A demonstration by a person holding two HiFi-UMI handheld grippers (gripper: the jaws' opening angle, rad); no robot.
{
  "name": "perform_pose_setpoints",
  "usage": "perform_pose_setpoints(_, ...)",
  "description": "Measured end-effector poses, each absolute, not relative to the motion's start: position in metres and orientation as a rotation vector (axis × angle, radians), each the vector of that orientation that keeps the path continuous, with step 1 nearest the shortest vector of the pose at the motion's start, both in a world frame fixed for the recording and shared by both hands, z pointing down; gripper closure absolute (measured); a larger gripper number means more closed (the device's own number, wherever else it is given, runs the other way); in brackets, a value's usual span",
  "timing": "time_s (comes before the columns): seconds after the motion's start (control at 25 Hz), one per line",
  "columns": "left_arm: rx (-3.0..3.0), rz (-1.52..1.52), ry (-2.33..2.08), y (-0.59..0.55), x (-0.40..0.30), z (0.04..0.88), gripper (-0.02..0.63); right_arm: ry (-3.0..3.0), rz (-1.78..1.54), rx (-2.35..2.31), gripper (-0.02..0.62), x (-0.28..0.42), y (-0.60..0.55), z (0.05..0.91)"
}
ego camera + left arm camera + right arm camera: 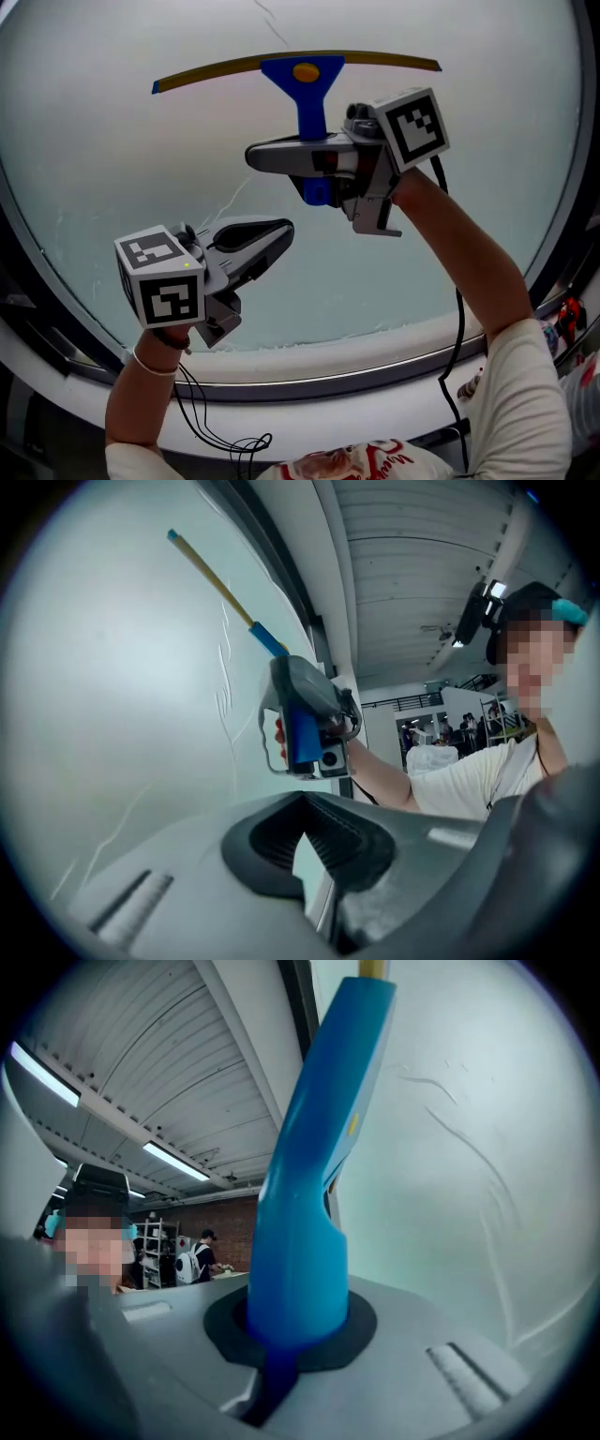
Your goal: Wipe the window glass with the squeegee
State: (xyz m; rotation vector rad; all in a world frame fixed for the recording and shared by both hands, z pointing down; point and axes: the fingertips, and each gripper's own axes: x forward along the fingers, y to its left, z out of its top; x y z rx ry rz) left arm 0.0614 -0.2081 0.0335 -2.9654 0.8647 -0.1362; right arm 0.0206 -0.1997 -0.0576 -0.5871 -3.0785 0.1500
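The squeegee has a blue handle (310, 101) and a long yellow-edged blade (216, 70) lying flat on the frosted window glass (122, 159) near its top. My right gripper (262, 157) is shut on the handle below the blade; in the right gripper view the blue handle (309, 1194) rises from between the jaws of the right gripper (281, 1340). My left gripper (281, 232) hangs lower left, off the squeegee, shut with nothing in it. In the left gripper view the left gripper (302, 803) points toward the right gripper (314, 710) and the blade (220, 583).
Thin wet streaks (236, 195) run down the glass. A white curved window frame and sill (375, 361) border the pane below. Cables (220, 436) hang from the grippers. A workshop with shelves (155, 1241) and people lies behind me.
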Motion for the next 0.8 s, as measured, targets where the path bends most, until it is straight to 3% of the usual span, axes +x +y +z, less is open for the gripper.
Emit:
perform_pose_setpoints(0.16, -3.021, -0.042, 0.855, -0.217, 0.055, 0.009, 0.605, -3.053, 0.175, -0.529, 0.571, 0.012, -0.224, -0.081)
perform_pose_setpoints(0.8, -2.934, -0.284, 0.841, -0.229, 0.062, 0.032, 0.605, -3.047, 0.104, -0.576, 0.571, 0.002, -0.231, -0.132)
